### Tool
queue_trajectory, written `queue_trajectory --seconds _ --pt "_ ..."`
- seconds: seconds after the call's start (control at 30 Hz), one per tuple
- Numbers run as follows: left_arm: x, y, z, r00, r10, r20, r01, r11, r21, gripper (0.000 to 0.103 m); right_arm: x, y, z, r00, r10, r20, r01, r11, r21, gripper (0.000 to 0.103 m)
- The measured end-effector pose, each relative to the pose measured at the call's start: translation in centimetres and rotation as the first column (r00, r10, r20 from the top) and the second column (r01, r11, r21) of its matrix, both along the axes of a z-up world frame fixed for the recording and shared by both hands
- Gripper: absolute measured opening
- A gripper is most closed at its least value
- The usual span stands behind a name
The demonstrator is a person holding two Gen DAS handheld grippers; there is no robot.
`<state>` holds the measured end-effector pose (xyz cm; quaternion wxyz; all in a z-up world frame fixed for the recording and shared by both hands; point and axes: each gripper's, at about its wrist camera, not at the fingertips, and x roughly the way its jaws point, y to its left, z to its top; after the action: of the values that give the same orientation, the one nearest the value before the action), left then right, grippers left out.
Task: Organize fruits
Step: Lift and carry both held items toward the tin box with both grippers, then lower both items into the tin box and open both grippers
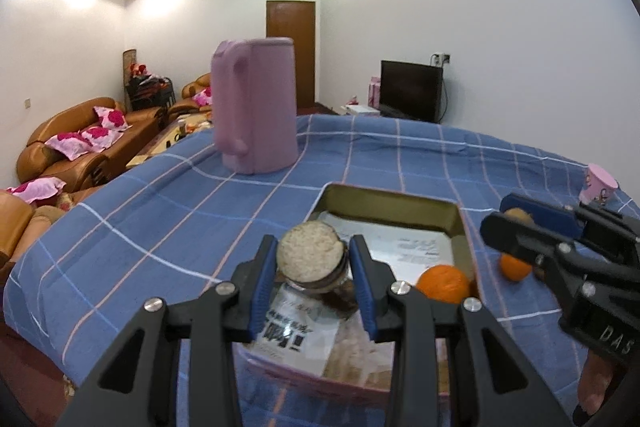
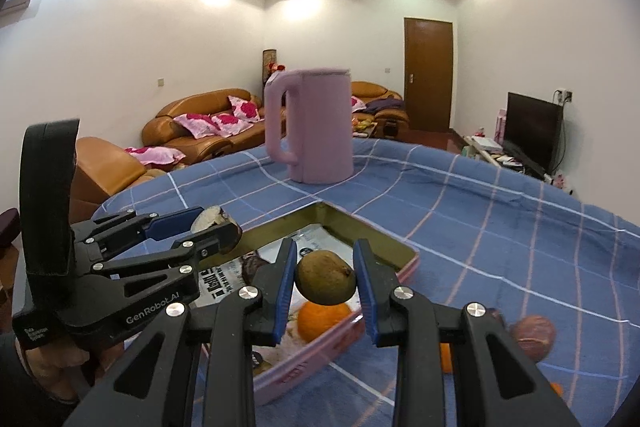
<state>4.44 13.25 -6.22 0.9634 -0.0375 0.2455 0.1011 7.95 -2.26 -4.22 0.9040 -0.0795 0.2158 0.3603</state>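
My left gripper (image 1: 313, 259) is shut on a halved brown fruit (image 1: 310, 255) with a pale cut face, held above the near end of the pink tin tray (image 1: 390, 205). My right gripper (image 2: 325, 281) is shut on a brown-green kiwi-like fruit (image 2: 325, 282), held over the tray's near right corner (image 2: 384, 269). An orange (image 1: 443, 283) lies inside the tray and shows under the kiwi (image 2: 322, 319). Another orange (image 1: 515, 267) lies on the cloth right of the tray. A purple-brown fruit (image 2: 534, 335) lies on the cloth at right. The left gripper shows in the right wrist view (image 2: 208, 227).
A tall pink kettle (image 1: 256, 111) stands on the blue checked tablecloth (image 1: 160, 219) beyond the tray. A small pink cup (image 1: 598, 183) stands at the far right. Printed paper (image 1: 404, 243) lines the tray. Sofas, a door and a television stand beyond the table.
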Motion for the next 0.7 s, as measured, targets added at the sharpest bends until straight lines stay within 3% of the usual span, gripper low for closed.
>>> queue_trajectory --seconds 0.2,0.7 --pt "0.4 1.1 -0.7 0.999 0.012 -0.03 -0.012 1.0 -0.008 0.038 0.4 2.0 -2.0 0.999 0.021 -0.046 -0.023 0.999 -0.044 0.031" --pt "0.8 1.3 -1.7 0.998 0.008 -0.064 -0.009 1.0 -0.013 0.038 0.3 3.7 -3.2 0.994 0.055 -0.096 -0.065 0.992 -0.107 0.031"
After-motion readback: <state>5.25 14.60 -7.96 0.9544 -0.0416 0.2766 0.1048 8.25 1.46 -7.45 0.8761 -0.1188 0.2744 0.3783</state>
